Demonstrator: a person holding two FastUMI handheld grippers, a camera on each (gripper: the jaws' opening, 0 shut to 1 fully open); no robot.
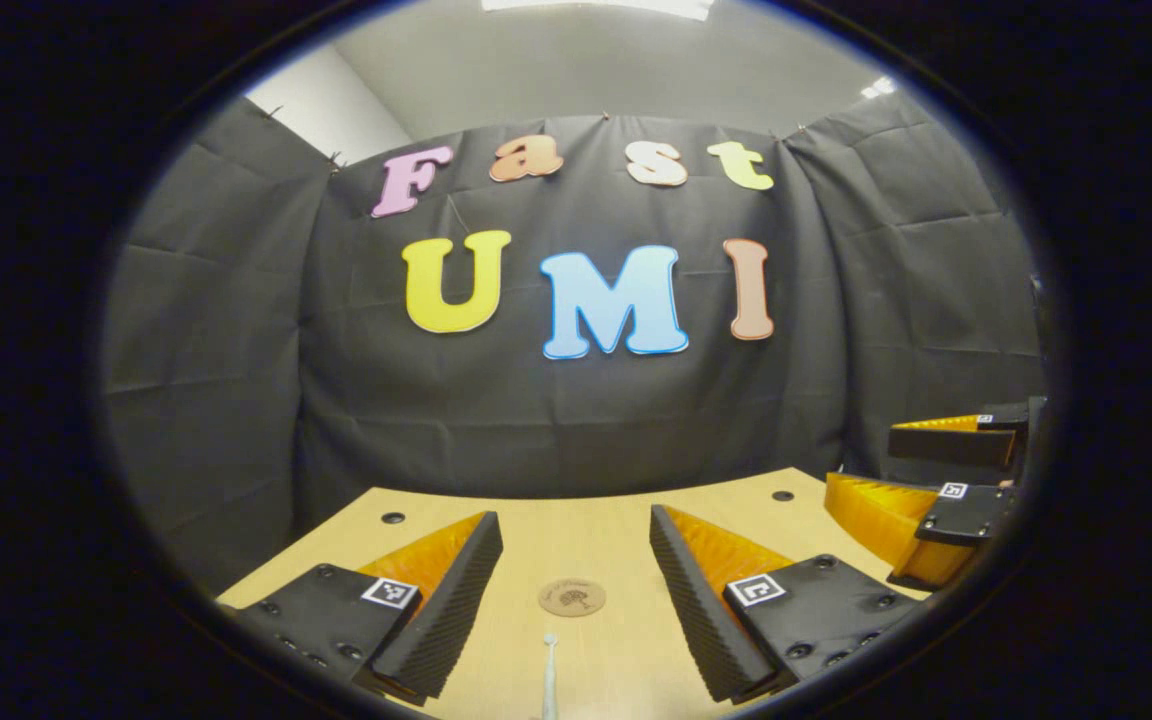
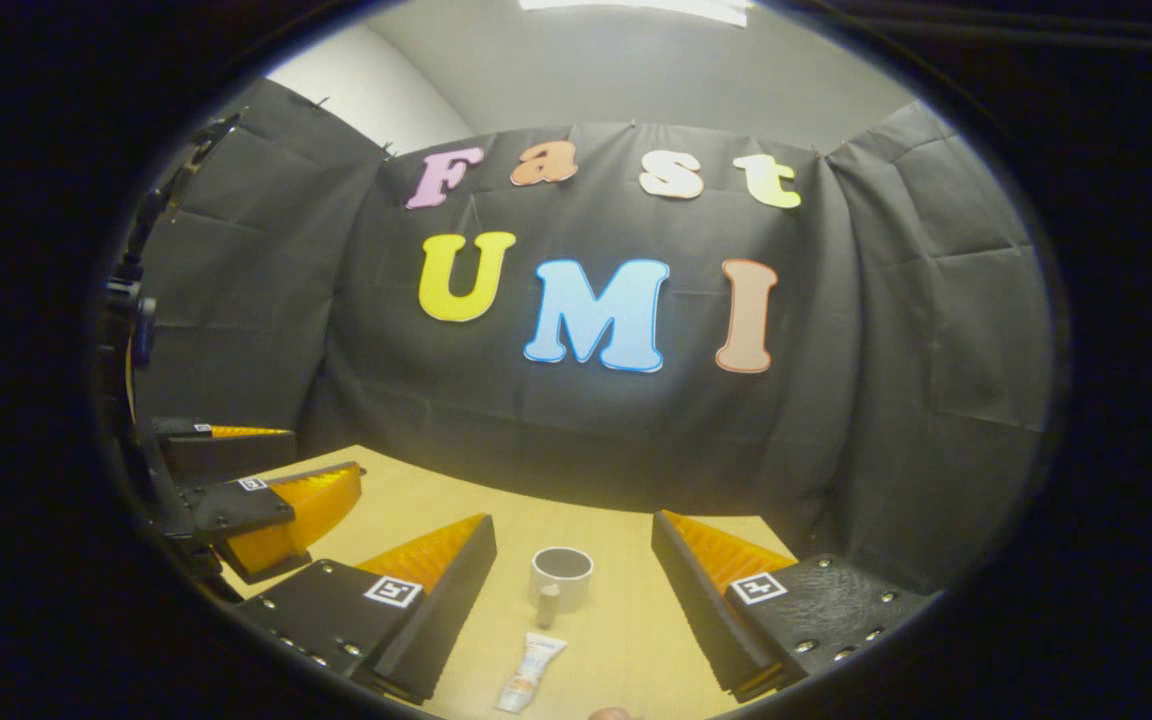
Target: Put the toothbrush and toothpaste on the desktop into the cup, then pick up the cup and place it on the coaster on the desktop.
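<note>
In the left gripper view, the left tool [image 1: 576,570] hangs low over the table [image 1: 626,520] with its two fingers spread wide and nothing between them. On the wood ahead of the gap lies the round coaster [image 1: 572,598]; nearer, at the bottom edge, the thin pale toothbrush [image 1: 549,675] points toward it. At the far right of that view the right tool [image 1: 921,480] hovers, apart from the left one.

In the right gripper view, the right tool is likewise spread and empty. Between its fingers stands the white cup [image 2: 561,575], upright, its handle turned toward the camera. The toothpaste [image 2: 532,672] lies flat just in front of the cup, apart from it.

Nothing is in the cup yet, so the task seems at its start. The toothbrush is slim and lies flat, so a pinch could slide off it or push it along the wood. The cup looks light enough to tip if a long item is dropped against its rim, or if the toothpaste is nudged into it while being gripped.

The table's far edge meets the black cloth close behind the coaster and cup, leaving little room beyond them. Open wood lies between the things, but the two tools work close together and could collide.
</note>
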